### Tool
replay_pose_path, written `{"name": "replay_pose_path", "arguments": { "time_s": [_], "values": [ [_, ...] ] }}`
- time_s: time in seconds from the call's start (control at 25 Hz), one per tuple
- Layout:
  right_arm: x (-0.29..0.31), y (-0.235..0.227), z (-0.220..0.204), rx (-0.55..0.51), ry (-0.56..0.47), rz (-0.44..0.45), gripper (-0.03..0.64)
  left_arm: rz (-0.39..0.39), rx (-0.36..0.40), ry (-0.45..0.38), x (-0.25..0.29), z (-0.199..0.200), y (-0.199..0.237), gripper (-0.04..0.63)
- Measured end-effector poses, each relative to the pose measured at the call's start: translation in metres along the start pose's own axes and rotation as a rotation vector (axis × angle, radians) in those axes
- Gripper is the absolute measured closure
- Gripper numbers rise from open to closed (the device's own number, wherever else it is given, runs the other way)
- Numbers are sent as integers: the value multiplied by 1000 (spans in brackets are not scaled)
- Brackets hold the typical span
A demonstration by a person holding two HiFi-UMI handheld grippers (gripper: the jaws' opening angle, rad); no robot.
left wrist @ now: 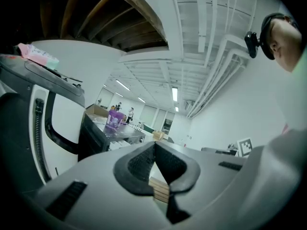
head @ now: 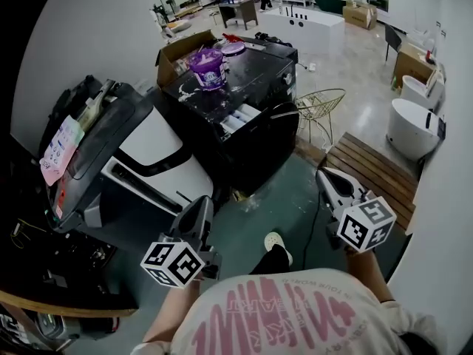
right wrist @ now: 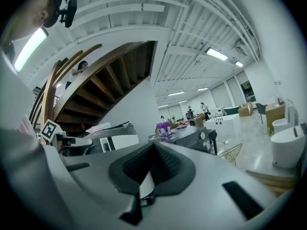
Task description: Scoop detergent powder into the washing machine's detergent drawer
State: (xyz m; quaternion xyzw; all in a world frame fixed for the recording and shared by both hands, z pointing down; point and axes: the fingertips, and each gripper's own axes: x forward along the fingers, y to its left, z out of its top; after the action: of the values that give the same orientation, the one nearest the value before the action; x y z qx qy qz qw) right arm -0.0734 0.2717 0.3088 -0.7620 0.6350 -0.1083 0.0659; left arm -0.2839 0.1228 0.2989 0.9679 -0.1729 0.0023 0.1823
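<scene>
Claws both sit low, close in front of the person and well apart from the washing machine (head: 244, 146). Left claw (head: 197, 205): jaws clenched together, nothing between them. Right claw (head: 326, 176): likewise clenched and empty, its pads meeting in the right gripper view.

Purple detergent tub (head: 208, 66) stands upright on the machine's black, white-smeared top, towards the far left corner and just in front of an open cardboard box (head: 170, 50). Detergent drawer (head: 238, 118): pale compartments jut from the upper front of the machine, so it is apparently pulled out, though they are too small to be sure.

Wire-frame chair (head: 320, 108) stands just right of the machine. Slatted wooden bench (head: 367, 163) lies on the floor near the right claw.
</scene>
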Motion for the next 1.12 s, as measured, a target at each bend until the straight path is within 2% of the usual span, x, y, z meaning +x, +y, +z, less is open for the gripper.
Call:
{"name": "replay_pose_path", "arguments": {
  "time_s": [0.36,0.6,0.76,1.12],
  "values": [
    [75,-98,5,65,85,-102,620,-33,-43,25,136,5,42,592],
    [137,-138,28,47,113,-92,620,-42,-66,-5,214,31,72,592],
    [171,-161,37,60,131,-98,620,-30,-69,-24,245,45,88,592],
    [247,-173,33,112,164,2,620,55,-66,-52,265,57,131,593]
  ]
}}
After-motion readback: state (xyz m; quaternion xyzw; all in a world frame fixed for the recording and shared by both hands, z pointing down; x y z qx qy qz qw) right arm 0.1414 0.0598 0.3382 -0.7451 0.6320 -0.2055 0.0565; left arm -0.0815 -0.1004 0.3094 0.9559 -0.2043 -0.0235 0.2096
